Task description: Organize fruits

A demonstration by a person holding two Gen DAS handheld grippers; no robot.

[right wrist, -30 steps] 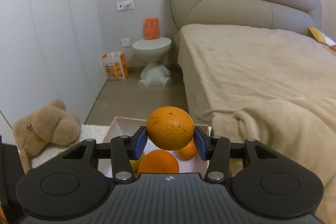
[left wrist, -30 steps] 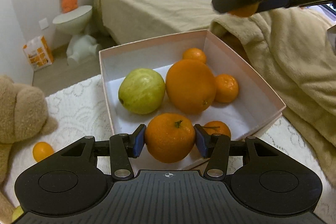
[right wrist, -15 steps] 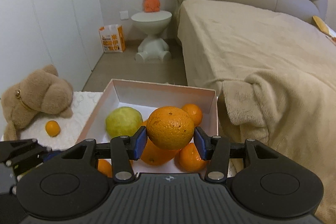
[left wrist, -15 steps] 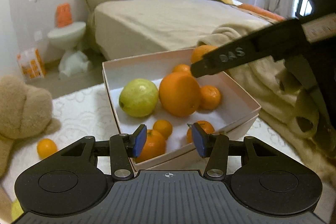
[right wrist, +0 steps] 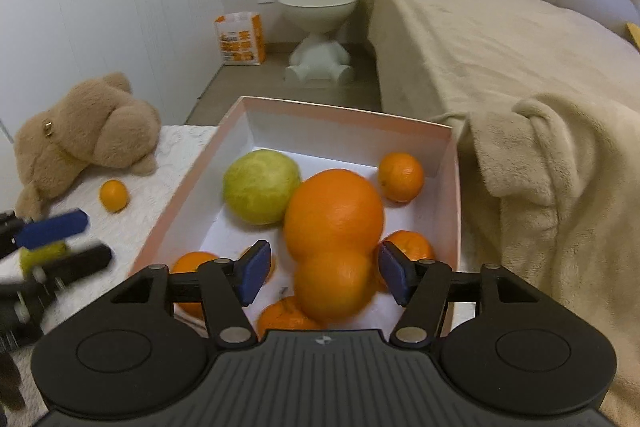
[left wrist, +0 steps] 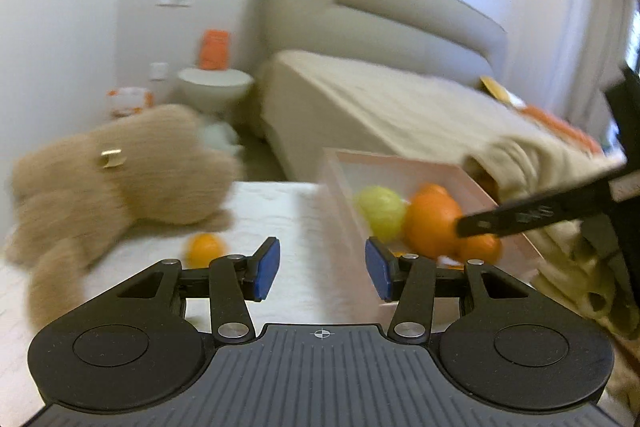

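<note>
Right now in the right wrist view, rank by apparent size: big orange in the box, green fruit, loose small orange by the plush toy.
1. Big round orange
2. Round yellow-green fruit, only slightly smaller
3. Small orange on the white cloth, clearly smallest though farther away

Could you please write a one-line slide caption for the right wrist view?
Right gripper opening over the shallow pink cardboard box, a blurred round orange loose between its blue pads, just below a larger orange.

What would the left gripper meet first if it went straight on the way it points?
Probably the white cloth, between the small orange and the box. The left gripper is open and empty; blur leaves depth unclear.
</note>
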